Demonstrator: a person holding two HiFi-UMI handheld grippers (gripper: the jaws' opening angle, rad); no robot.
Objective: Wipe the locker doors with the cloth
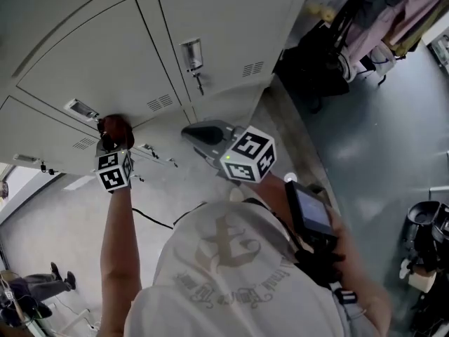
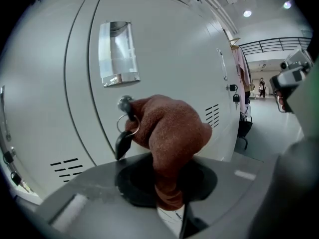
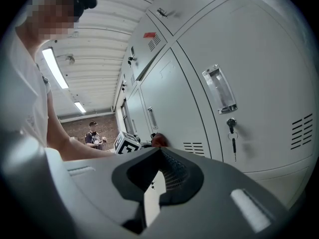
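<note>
A reddish-brown cloth point(image 2: 172, 131) is bunched in my left gripper point(image 2: 169, 185), which is shut on it. The cloth presses on a grey locker door point(image 2: 164, 49), right beside that door's key point(image 2: 124, 105) and under its clear handle point(image 2: 117, 53). In the head view the cloth point(image 1: 116, 127) sits at the left gripper point(image 1: 112, 142), held out at arm's length against the lockers point(image 1: 98, 55). My right gripper point(image 1: 189, 133) is shut on nothing and hangs just off the neighbouring door point(image 3: 259, 59), whose key point(image 3: 230, 124) and handle point(image 3: 219, 88) show beyond its jaws point(image 3: 159, 151).
A black cable point(image 1: 151, 218) runs over the pale floor below the lockers. Clothes hang on a rack point(image 1: 393, 12) at the top right, with dark gear point(image 1: 428, 223) at the right edge. A person point(image 3: 92, 133) stands far down the corridor.
</note>
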